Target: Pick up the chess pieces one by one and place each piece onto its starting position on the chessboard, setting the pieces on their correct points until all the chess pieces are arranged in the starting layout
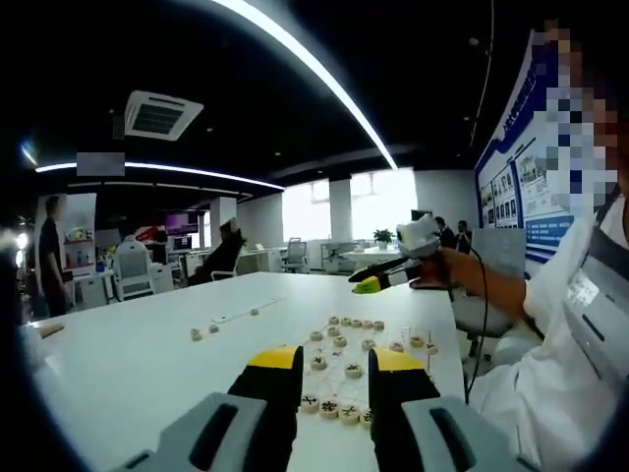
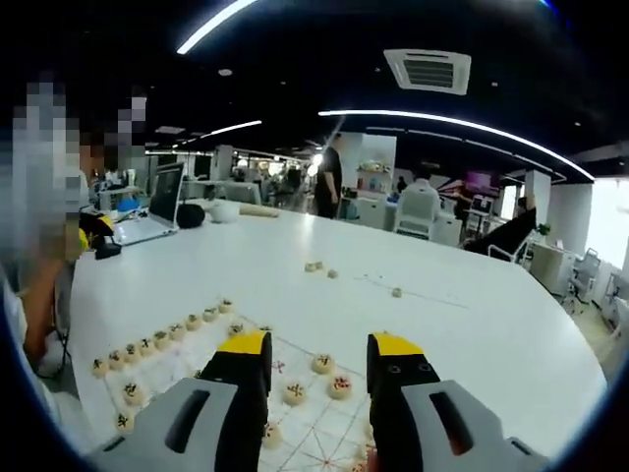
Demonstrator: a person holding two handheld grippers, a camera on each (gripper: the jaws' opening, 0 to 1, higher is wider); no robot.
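Both the left gripper [image 1: 335, 366] and right gripper [image 2: 318, 352] hovered agape and empty above round wooden chess pieces [image 2: 323, 363] on the white desk [image 2: 472, 315].

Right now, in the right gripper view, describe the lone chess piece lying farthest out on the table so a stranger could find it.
Start at the big white table. Beyond the chessboard, toward the far office chairs, one round tan chess piece lies by a thin line. Unlike the far pair to its left, it lies alone.
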